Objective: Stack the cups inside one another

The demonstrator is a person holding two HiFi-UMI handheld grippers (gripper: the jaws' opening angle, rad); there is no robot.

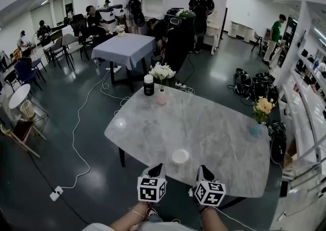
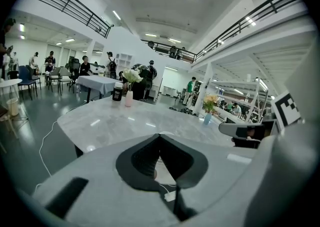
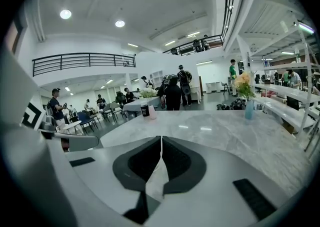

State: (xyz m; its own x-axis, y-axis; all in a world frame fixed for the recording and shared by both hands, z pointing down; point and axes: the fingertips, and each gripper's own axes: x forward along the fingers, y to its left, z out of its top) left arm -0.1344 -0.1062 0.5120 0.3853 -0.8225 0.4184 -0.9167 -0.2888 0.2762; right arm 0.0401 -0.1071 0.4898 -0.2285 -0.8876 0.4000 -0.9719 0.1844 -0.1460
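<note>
2 grippers sit low at the near edge of the marble table [image 1: 214, 123], and both are pinched closed with nothing in them. The left gripper [image 1: 156, 169] shows its jaws meeting at the tips in its own view, and the right gripper [image 1: 203, 170] shows only a hairline seam between its pads. Between them, just beyond their tips, stands the white cup [image 1: 180, 156], upright near the table's near edge. Is it 1 cup or several already nested? I cannot tell from up here. No other loose cup shows, so my read is the stack may be finished, with both tools flanking it and clear of it. At the far side a black canister [image 1: 148, 85] and a pink vase [image 1: 162, 96] of white flowers stand well apart from the cup, and 1 blue vase [image 1: 254, 130] holds yellow blooms at the right edge.
</note>
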